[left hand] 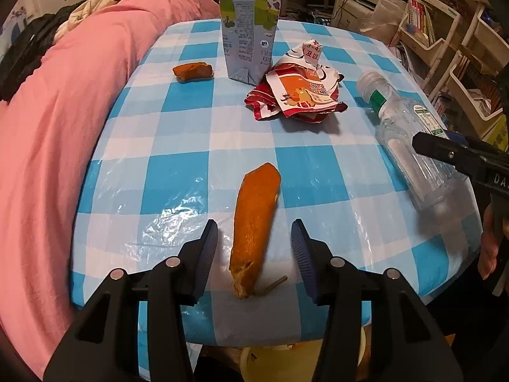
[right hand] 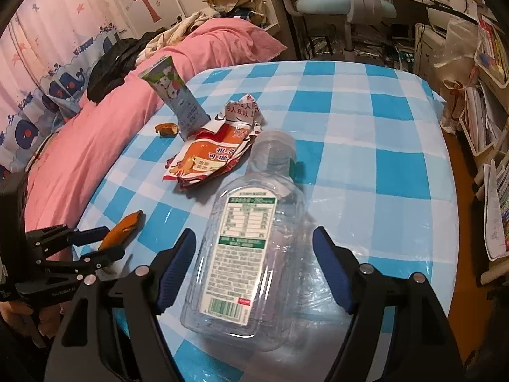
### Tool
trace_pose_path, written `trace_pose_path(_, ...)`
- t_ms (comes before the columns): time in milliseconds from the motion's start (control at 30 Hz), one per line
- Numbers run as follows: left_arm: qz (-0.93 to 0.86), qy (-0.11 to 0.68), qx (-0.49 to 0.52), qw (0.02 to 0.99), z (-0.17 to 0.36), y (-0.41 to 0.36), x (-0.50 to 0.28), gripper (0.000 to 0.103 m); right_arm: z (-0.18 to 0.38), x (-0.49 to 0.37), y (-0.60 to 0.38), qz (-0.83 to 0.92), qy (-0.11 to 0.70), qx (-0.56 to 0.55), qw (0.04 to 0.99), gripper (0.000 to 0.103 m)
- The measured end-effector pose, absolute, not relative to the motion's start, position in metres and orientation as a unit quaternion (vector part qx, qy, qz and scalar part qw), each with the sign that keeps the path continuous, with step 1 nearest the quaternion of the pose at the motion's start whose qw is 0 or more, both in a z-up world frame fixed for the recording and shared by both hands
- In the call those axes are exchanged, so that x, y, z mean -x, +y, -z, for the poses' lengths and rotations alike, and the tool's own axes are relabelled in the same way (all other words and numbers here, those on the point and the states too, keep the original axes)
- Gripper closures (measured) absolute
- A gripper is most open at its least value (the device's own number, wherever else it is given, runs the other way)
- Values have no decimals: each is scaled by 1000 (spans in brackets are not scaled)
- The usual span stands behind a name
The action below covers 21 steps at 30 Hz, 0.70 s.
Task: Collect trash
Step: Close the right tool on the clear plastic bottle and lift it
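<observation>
Nothing collected yet; both claws spread apart around trash.

The left claw [left hand: 254, 254] straddles a peel [left hand: 254, 222] at the counter's [left hand: 178, 172] near edge; the right claw [right hand: 254, 267] straddles the bottle [right hand: 251, 248]. A carton [left hand: 249, 28], wrapper [left hand: 299, 92] and second peel [left hand: 192, 71] remain farther back.

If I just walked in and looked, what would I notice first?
Probably the bright blue-and-white checked tablecloth with trash scattered on it. A long orange peel strip lies near the front edge, between the open jaws of the left gripper, and a clear plastic bottle lies on its side between the open jaws of the right gripper. Farther back, a tall drink carton stands beside a crumpled red-and-white wrapper.
</observation>
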<state>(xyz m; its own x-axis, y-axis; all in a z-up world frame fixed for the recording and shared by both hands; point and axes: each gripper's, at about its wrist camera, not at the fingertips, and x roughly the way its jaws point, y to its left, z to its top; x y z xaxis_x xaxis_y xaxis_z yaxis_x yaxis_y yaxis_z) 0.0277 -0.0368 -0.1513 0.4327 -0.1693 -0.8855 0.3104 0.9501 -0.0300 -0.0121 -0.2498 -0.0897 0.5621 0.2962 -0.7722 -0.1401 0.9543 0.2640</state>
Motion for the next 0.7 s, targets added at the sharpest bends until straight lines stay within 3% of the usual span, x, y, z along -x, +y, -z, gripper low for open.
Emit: trace_pose_path(700,138,506,-82,848,151,-41,-27,56,92,13,-246,-120,454,-74,880,30)
